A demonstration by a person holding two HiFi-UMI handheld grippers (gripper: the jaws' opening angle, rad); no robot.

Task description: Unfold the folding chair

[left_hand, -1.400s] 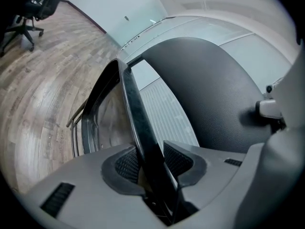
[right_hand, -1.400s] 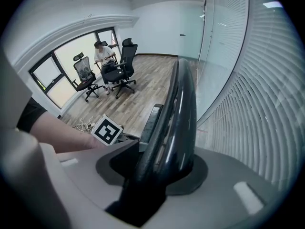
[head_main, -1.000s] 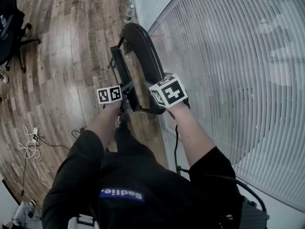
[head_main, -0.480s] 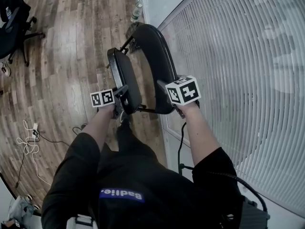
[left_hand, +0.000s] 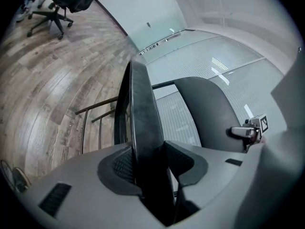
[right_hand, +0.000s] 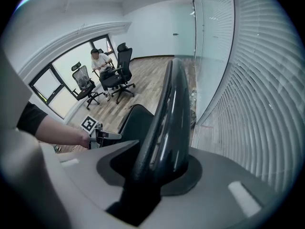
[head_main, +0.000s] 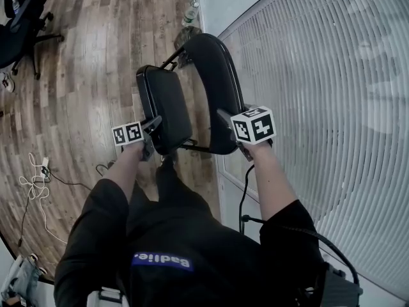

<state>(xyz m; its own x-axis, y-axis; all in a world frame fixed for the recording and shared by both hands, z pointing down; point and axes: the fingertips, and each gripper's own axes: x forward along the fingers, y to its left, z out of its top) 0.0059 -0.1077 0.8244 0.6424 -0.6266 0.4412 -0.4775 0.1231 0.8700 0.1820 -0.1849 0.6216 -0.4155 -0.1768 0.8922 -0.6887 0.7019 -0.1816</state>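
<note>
The black folding chair stands against the blinds. Its padded backrest [head_main: 217, 75] is upright and its seat [head_main: 165, 104] is swung partly out to the left. My left gripper [head_main: 152, 136] is shut on the seat's near edge [left_hand: 143, 118], which runs between its pads [left_hand: 119, 168]. My right gripper [head_main: 231, 125] is shut on the backrest's top edge [right_hand: 167, 123], which fills its jaws. In the left gripper view the backrest [left_hand: 209, 113] and the right gripper [left_hand: 248, 131] show at the right. The right gripper view shows the seat [right_hand: 138, 123] and the left gripper [right_hand: 102, 134] at the left.
A glass wall with white blinds [head_main: 319, 107] runs along the right, close behind the chair. Bottles [head_main: 190, 5] stand by the wall beyond it. Office chairs [head_main: 19, 18] are at the far left, cables [head_main: 38, 184] lie on the wood floor, and a person [right_hand: 100, 61] sits far off.
My left gripper has moved left and down with the seat, which has swung away from the backrest and now shows its flat face. The right gripper has barely moved.
</note>
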